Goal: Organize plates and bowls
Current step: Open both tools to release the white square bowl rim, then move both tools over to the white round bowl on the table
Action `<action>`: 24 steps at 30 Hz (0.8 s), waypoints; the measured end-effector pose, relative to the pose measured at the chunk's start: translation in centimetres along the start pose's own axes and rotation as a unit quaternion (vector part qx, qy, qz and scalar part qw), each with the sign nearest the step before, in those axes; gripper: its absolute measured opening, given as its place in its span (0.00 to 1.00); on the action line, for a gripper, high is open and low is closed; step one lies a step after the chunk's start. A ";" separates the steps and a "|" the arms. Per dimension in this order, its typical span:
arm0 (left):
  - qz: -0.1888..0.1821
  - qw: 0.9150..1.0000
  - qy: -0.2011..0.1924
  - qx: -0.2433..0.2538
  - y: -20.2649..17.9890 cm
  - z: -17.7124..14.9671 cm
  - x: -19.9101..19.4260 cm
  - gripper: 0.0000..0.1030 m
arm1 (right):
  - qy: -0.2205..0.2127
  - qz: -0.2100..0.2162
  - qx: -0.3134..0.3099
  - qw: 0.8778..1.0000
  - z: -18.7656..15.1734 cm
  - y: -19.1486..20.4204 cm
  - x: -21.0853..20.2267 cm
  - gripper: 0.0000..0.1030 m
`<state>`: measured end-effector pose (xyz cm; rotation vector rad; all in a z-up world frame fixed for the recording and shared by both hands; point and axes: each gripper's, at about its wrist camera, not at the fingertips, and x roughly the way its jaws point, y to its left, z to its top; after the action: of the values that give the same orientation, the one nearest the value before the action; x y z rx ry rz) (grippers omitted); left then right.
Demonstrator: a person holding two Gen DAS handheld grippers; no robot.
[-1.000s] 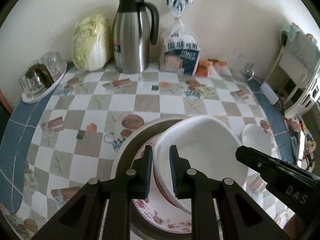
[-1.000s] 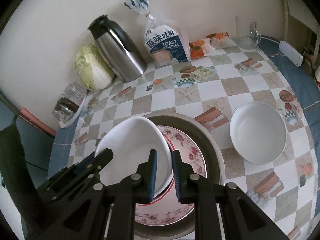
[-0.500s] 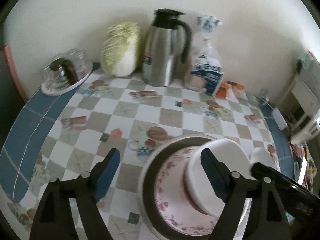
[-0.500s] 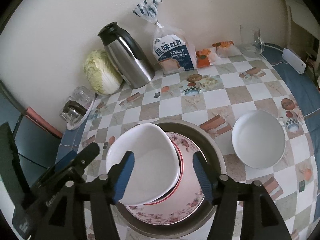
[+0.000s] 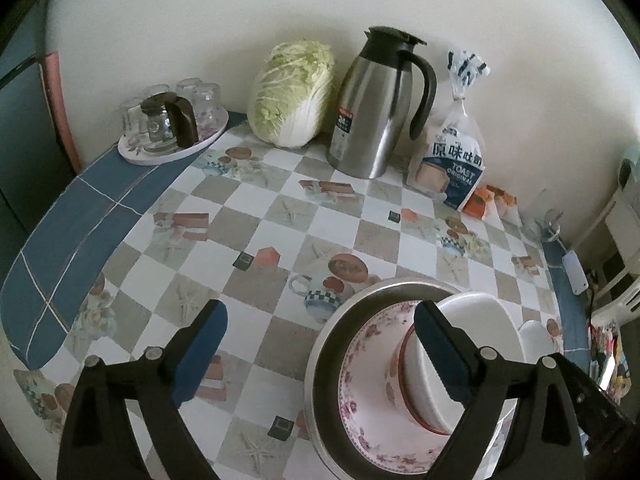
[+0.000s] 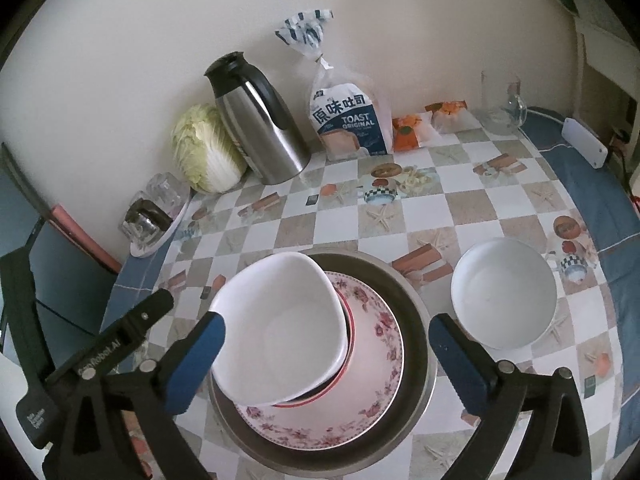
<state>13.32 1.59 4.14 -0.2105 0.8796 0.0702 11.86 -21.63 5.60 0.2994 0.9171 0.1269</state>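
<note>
On the checkered tabletop, a white bowl sits stacked in a floral plate; left claw and right claw are both opening, gripping nothing.

White bowl (plain); pink-floral plate; checkered tablecloth.
</note>
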 end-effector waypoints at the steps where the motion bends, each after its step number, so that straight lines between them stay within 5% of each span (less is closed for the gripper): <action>1: 0.000 1.000 -0.001 -0.002 0.0 0.0 -0.1 0.92 | -0.002 -0.001 0.000 1.000 0.0 0.0 -0.1 1.00; 13: -0.005 1.000 -0.027 -0.010 -0.1 0.1 -1.9 0.92 | -0.012 0.016 0.021 1.000 0.4 -1.8 -1.4 1.00; 24: -0.063 0.995 -0.070 0.015 -3.8 0.9 -5.1 0.93 | -0.069 -0.031 0.091 0.993 1.7 -9.0 -4.8 1.00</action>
<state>11.32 -1.79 9.20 -0.2295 0.7261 -0.0444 10.14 -31.69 7.46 0.4439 0.7999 -0.0352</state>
